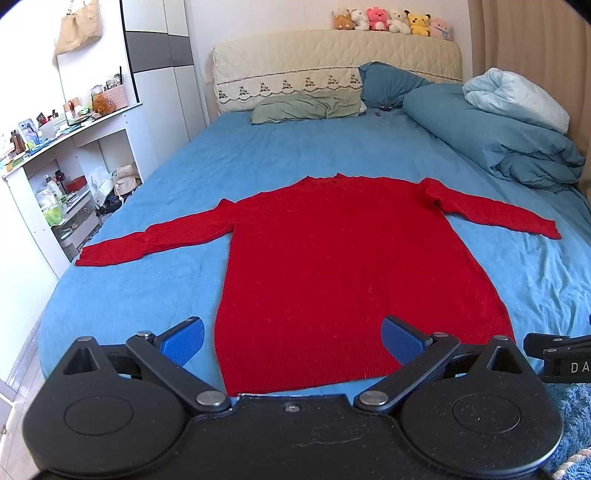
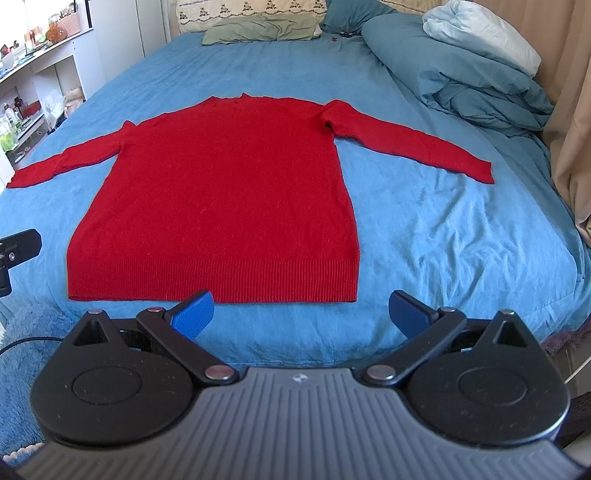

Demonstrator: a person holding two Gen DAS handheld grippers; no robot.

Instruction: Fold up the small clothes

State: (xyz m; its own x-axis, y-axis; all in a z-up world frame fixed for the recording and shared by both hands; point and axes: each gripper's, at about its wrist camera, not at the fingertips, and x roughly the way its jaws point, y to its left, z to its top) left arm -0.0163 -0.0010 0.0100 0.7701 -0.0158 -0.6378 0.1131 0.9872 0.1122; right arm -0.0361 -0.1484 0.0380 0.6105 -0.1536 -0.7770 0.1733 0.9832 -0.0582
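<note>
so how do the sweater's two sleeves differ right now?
The left sleeve lies flat from shoulder to cuff; the right sleeve has a bunched fold at the shoulder. The left sleeve's cuff lies by the bed edge; the right's sits further in. Both are red, spread outward on the blue bedsheet, ungripped.

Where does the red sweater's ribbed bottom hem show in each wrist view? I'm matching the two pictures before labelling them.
Left wrist view: the ribbed bottom hem lies low in the centre, between the open left gripper fingers.
Right wrist view: the hem sits left of centre, above the open right gripper.
Shared landmark: the green pillow at the head of the bed.
</note>
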